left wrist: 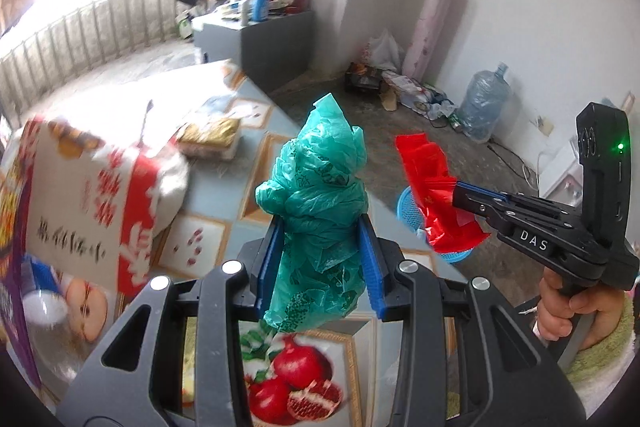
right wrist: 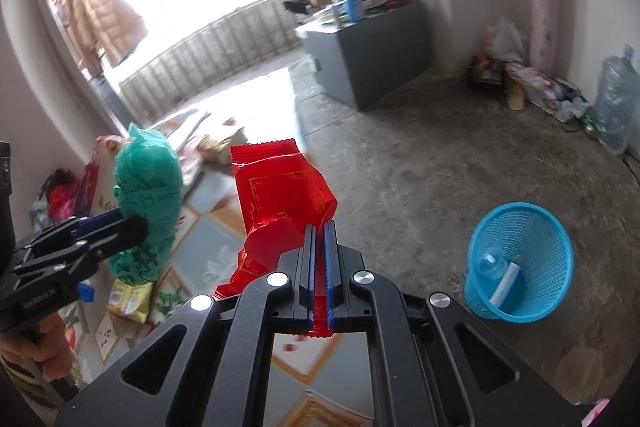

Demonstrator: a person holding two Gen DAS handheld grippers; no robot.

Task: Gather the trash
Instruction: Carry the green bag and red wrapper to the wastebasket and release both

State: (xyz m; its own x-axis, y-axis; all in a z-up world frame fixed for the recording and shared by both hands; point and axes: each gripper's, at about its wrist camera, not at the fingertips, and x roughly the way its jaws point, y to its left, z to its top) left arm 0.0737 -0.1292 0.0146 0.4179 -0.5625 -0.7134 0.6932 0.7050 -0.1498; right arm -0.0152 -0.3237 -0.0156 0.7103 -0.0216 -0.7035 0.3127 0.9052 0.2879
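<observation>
Left wrist | left tongs (left wrist: pixel 320 227) grip green bag (left wrist: pixel 316 187) | right tongs (right wrist: pixel 319 231) grip red wrapper (right wrist: pixel 280 191)

The left gripper (left wrist: pixel 320 227) pinched a bag (left wrist: pixel 320 187) (jaws partway apart). The right gripper (right wrist: pixel 319 231) clamped a wrapper (right wrist: pixel 280 187), tilted downward.

Left wrist view: looks forward and down along its own fingers (left wrist: pixel 370 259), close over the patterned worktop (left wrist: pixel 256 171), facing the room's far corner. Right wrist view: same downward tilt, set further right, more over the concrete floor (right wrist: pixel 420 155). Each sees the other gripper at its edge. Shared: grey cabinet (left wrist: pixel 276 43), blue basket (right wrist: pixel 520 263), water jug (left wrist: pixel 486 103), window wall.
</observation>
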